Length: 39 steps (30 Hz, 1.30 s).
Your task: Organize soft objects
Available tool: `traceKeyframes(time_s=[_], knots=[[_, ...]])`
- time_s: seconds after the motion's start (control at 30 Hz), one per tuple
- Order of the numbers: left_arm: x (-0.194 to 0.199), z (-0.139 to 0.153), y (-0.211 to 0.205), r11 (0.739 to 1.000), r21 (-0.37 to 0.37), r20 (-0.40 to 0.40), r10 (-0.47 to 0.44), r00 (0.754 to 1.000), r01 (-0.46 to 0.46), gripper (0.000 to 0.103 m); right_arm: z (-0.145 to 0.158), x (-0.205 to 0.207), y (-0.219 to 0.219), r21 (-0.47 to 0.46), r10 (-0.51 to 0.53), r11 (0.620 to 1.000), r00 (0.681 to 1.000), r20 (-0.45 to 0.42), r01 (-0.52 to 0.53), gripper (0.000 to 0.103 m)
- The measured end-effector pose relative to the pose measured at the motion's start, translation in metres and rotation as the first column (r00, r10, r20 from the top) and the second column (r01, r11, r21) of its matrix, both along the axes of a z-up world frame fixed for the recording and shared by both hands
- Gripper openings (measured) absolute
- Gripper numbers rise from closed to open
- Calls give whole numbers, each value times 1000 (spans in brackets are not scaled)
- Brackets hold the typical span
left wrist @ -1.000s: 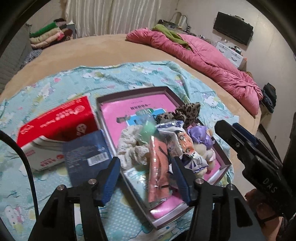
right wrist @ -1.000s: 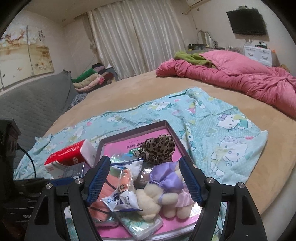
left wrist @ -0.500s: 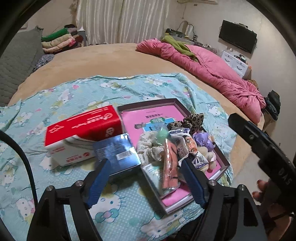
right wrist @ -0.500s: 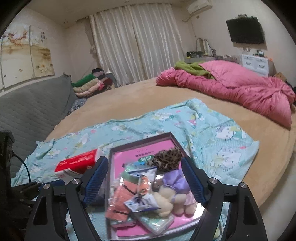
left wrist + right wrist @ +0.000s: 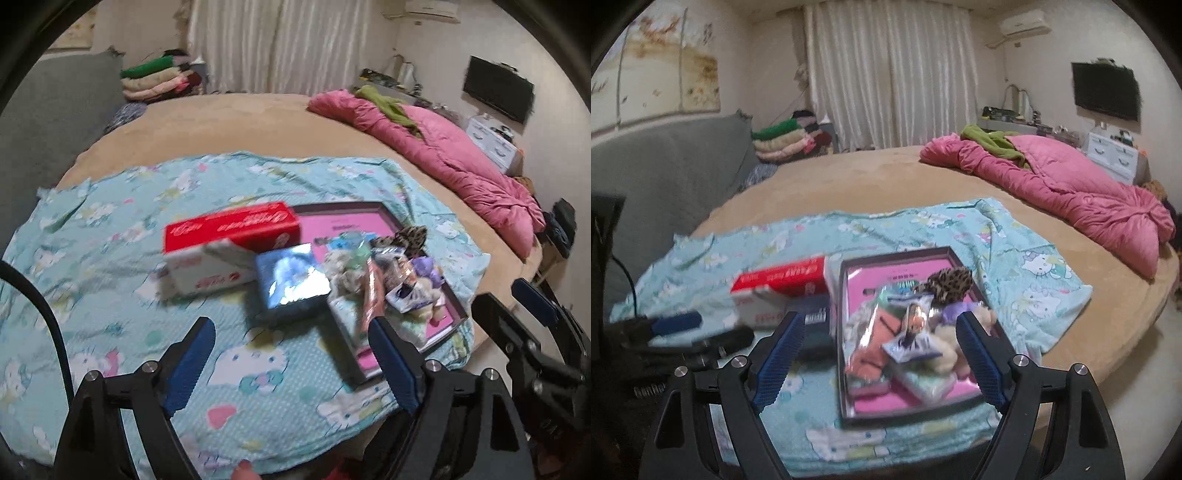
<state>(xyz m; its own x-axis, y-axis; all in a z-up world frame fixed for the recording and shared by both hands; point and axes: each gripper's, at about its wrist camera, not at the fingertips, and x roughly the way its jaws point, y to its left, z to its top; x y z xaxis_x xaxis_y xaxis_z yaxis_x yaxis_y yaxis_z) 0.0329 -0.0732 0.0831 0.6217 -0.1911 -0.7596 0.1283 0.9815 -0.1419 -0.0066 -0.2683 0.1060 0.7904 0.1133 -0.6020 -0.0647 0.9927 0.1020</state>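
Right wrist view: my right gripper (image 5: 881,354) hangs with jaws spread wide and nothing between them, over the near end of the pink-lined tray (image 5: 846,332), which lies on the blue cartoon-print sheet (image 5: 1027,266). The soft things sit heaped in the tray's near half: leopard-print scrunchie (image 5: 947,282) farthest, plush toy with purple top (image 5: 955,317) on the right, orange packet (image 5: 871,350) on the left, blue-and-white packet (image 5: 910,345) on top, a pale green pack (image 5: 923,384) nearest. The heap lies framed between my fingertips, just beyond them. Left wrist view: my left gripper (image 5: 291,363) is also wide open and empty, above bare sheet, the tray (image 5: 347,210) off to its right. The red-and-white tissue box (image 5: 229,240) and dark blue box (image 5: 291,280) lie just left of the tray, the blue one close against its rim. Far half of the tray shows bare pink. Sheet's right edge falls near the bed (image 5: 871,177) rim; broad tan bed beyond, pink quilt (image 5: 1063,188) far right.
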Motion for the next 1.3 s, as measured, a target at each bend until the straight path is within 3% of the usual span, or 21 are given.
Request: traceKeyframes(time_s=[0.33,0.6,1.3], knots=[[-31,-13,17,998,37,-57,60,997,-58,85,-16,-17,9,-6,60,998,997,-49,-60,85],[-42,-7,6,997,68,-31,46,998,-44,84,-16,-15,9,7,61,998,996,-65,-61,85],[-39,-14,9,997,66,-59,53,997,-49,85,-24,-11,5,33,53,998,995,-86,-50,85]])
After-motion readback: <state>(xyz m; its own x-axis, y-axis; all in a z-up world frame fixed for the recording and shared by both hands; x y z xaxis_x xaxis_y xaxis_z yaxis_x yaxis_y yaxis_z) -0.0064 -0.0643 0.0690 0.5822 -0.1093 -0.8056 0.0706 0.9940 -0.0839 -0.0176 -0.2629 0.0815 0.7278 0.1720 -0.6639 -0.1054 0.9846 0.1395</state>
